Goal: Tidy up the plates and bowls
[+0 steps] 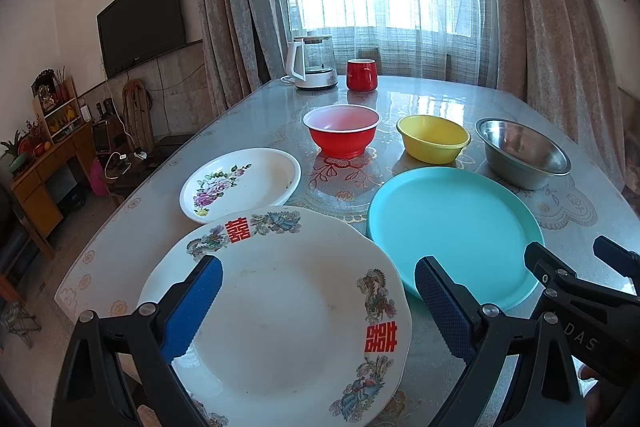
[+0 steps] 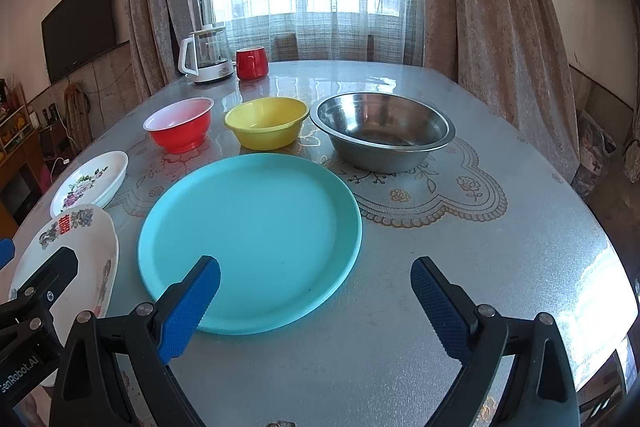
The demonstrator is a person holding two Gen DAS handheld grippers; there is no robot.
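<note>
A glass-topped dining table [image 2: 500, 267] holds three plates near the front and three bowls in a row behind them. The left gripper [image 1: 318, 301] hovers over a white plate with red double-happiness characters [image 1: 288, 315], its blue-padded fingers spread wide apart and holding nothing. The right gripper [image 2: 316, 301] is also spread wide and holds nothing, with its left finger above the near edge of a turquoise plate [image 2: 252, 239]. The turquoise plate lies just beside the double-happiness plate. Behind that one sits a smaller white plate with a floral print [image 1: 244, 183], close to its far rim. The bowl row, from left to right, is a red bowl with a white inside [image 1: 342, 135], a yellow bowl [image 1: 434, 139] and a steel bowl [image 2: 382, 133]. At the far end stand a glass kettle [image 1: 314, 63] and a red mug [image 1: 362, 75].
</note>
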